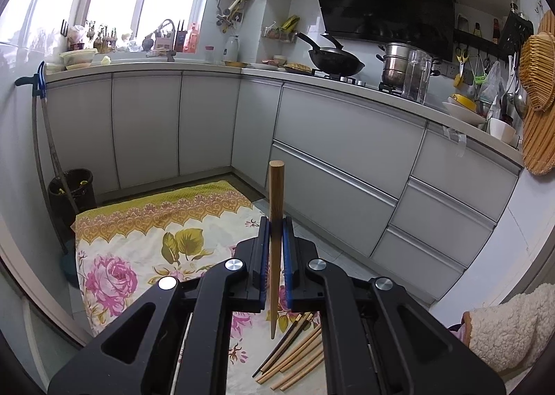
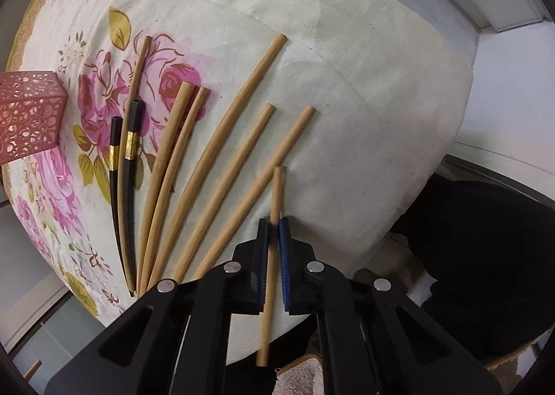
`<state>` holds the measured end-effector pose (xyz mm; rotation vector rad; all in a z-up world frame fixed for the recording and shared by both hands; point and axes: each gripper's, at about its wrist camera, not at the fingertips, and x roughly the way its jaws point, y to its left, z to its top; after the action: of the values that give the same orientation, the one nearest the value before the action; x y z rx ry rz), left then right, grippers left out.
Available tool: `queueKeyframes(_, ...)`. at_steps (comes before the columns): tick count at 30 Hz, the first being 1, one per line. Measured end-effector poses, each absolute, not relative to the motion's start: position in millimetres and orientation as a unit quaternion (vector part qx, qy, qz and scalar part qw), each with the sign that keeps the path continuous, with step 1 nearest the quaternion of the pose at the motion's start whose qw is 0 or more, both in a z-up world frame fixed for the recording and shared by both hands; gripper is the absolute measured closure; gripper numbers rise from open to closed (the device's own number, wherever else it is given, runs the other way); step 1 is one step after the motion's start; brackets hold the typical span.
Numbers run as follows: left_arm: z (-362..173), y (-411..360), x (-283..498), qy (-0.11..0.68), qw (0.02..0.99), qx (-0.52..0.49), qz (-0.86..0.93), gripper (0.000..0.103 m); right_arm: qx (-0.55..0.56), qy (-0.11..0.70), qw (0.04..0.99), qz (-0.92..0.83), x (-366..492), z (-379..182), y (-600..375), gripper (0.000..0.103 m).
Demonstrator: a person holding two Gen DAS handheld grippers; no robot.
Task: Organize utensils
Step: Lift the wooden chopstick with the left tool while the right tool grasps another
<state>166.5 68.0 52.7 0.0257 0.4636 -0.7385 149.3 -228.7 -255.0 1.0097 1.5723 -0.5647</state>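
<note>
- The left tool (image 1: 275, 221) is clamping one wooden chopstick (image 1: 275, 207) between its blue pads, so it's standing pretty much upright: blunt end sticking up past the fingertips, tapered tip hanging down below the jaws.
- That tool is being held up in the air and aimed level across the kitchen toward the grey cabinets (image 1: 340, 138), with the floral cloth (image 1: 145, 242) lying under it.
- Just below and to its right, a bundle of loose chopsticks (image 1: 295, 357) is lying on the cloth.
- The right tool (image 2: 274, 221) is gripping a second wooden chopstick (image 2: 277, 190) too, long axis running along its fingers: one end poking out ahead, the other trailing back under the jaws.
- This tool is tilting down at the cloth (image 2: 347, 83).
- To its left and ahead, six bare wooden chopsticks (image 2: 222, 138) are fanning out, and further left a black pair with gold bands (image 2: 130, 142) is lying beside them.
- Far left, a pink perforated holder (image 2: 27, 117) is sitting on the cloth.
</note>
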Motion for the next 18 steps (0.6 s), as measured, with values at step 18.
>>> queueKeyframes(18, 48, 53, 175, 0.231, 0.909, -0.031, -0.345, 0.097, 0.383, 0.471, 0.790, -0.089, 105, -82, -226, 0.097)
